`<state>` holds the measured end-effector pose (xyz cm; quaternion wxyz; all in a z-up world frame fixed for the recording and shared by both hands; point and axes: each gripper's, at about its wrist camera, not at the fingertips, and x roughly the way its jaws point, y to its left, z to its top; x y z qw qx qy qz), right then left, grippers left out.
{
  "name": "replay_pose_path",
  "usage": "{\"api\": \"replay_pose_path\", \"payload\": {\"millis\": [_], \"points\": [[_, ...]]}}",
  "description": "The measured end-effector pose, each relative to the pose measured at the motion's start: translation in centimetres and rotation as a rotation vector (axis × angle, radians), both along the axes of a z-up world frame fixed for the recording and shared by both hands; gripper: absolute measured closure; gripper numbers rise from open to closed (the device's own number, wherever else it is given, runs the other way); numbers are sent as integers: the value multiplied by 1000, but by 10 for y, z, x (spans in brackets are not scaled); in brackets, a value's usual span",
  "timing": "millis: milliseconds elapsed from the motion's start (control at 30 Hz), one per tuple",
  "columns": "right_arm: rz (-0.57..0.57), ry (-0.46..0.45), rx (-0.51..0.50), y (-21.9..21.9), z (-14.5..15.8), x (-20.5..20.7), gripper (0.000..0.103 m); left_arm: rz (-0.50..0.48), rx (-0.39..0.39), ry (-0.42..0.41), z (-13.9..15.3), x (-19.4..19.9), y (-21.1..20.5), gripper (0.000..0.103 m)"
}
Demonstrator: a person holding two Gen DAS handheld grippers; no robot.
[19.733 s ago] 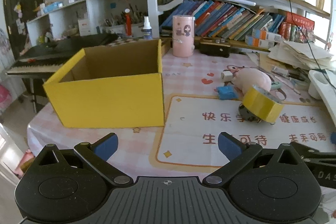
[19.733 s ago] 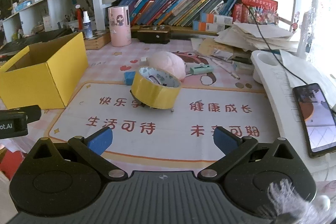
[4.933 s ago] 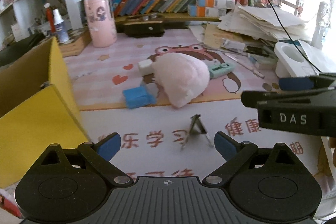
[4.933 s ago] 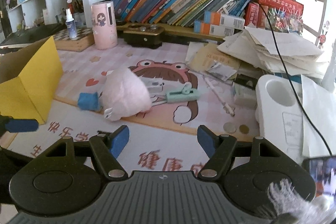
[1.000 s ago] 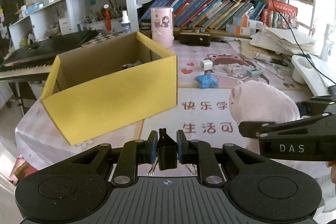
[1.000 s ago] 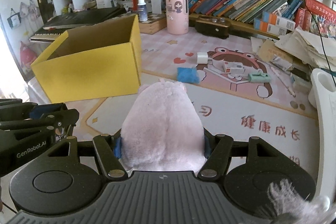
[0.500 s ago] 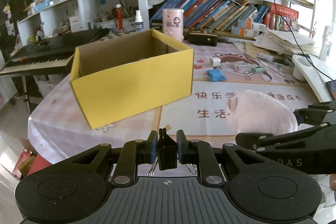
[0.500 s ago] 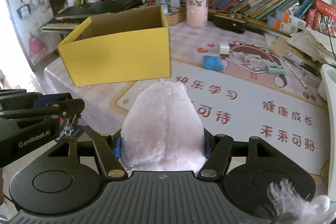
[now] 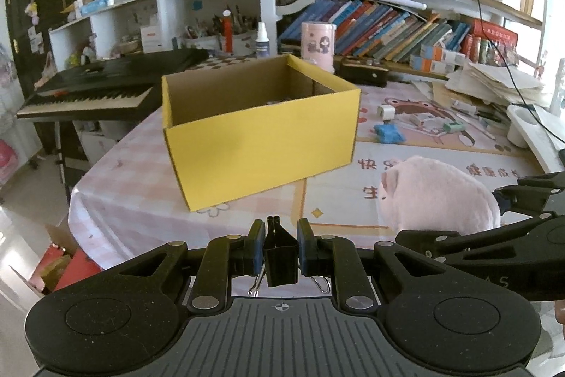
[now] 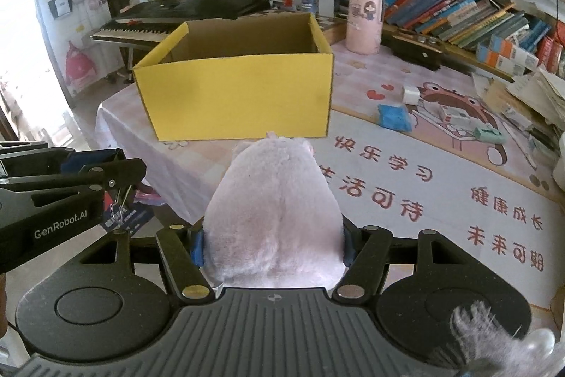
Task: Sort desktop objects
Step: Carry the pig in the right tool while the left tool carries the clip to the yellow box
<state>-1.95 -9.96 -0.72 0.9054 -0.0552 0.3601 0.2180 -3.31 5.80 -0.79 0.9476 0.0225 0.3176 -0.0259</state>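
Note:
My left gripper point(image 9: 280, 248) is shut on a black binder clip point(image 9: 280, 257), held above the near table edge in front of the open yellow cardboard box point(image 9: 261, 143). A pink plush toy point(image 10: 273, 218) fills my right gripper point(image 10: 272, 244), whose blue pads press on both its sides. In the left wrist view the plush toy point(image 9: 438, 196) and the right gripper's fingers point(image 9: 522, 196) hang at the right. The right wrist view shows the yellow box point(image 10: 236, 98) straight ahead and the left gripper point(image 10: 116, 181) at the left with the clip's wire handles dangling.
On the pink desk mat point(image 10: 441, 172) lie a blue eraser-like block point(image 10: 393, 117), a white cube point(image 10: 409, 94) and a green stapler-like item point(image 10: 489, 135). A pink cylinder point(image 9: 317, 46), bookshelves and a black keyboard point(image 9: 106, 87) stand behind the box. Paper stacks sit far right.
Both grippers have drifted left across the table with their loads. The yellow box now sits nearer the middle of each view. Both grips are unchanged.

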Motion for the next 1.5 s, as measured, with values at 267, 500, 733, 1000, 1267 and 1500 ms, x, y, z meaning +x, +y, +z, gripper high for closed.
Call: {"api": "replay_pose_path", "payload": {"millis": [267,500,733,1000,1267,1500], "points": [[24,-9,3,14,3,3,39,19,1,-12,3,0,13,86],[45,-35,10,25,10,5,39,43,1,-40,12,3,23,86],[73,-80,10,33,23,15,39,59,5,-96,26,12,29,86],[98,-167,39,37,50,46,39,81,-2,-154,40,34,29,86],[146,-227,89,41,71,98,39,112,30,-202,54,71,23,86],[202,-246,96,45,75,147,39,156,47,-212,60,110,18,86]]}}
